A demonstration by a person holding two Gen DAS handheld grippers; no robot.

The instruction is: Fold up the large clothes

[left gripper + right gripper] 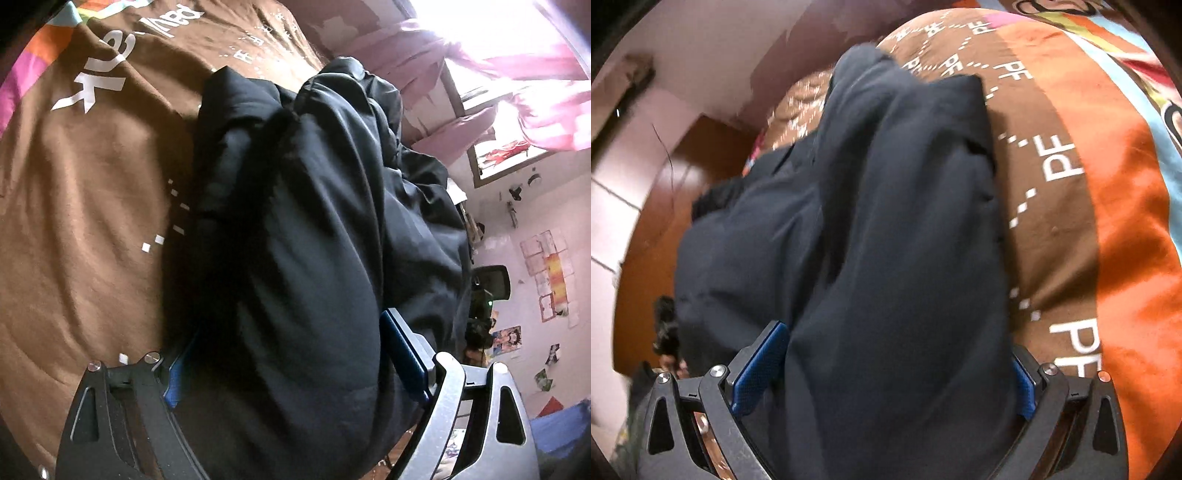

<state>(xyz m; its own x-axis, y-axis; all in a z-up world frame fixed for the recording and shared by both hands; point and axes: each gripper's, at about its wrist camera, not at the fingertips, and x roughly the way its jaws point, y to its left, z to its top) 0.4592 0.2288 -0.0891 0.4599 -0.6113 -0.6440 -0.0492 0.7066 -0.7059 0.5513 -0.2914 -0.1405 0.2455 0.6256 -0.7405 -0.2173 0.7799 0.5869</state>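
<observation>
A large black padded garment point(314, 229) fills the middle of the left wrist view and bulges between the fingers of my left gripper point(288, 369), which is shut on a thick bunch of it. The same black garment point(886, 240) fills the right wrist view, and my right gripper point(897, 373) is shut on another thick bunch of it. In both views the garment hangs over a brown bedspread point(92, 177) with white lettering. The blue pads point(761, 365) show at each side of the cloth.
The bedspread has orange, pink and light blue bands point(1126, 221). A window with pink curtains point(517, 55) and a wall with posters point(550, 273) lie to the right in the left wrist view. A wooden door point(665, 192) stands at the left in the right wrist view.
</observation>
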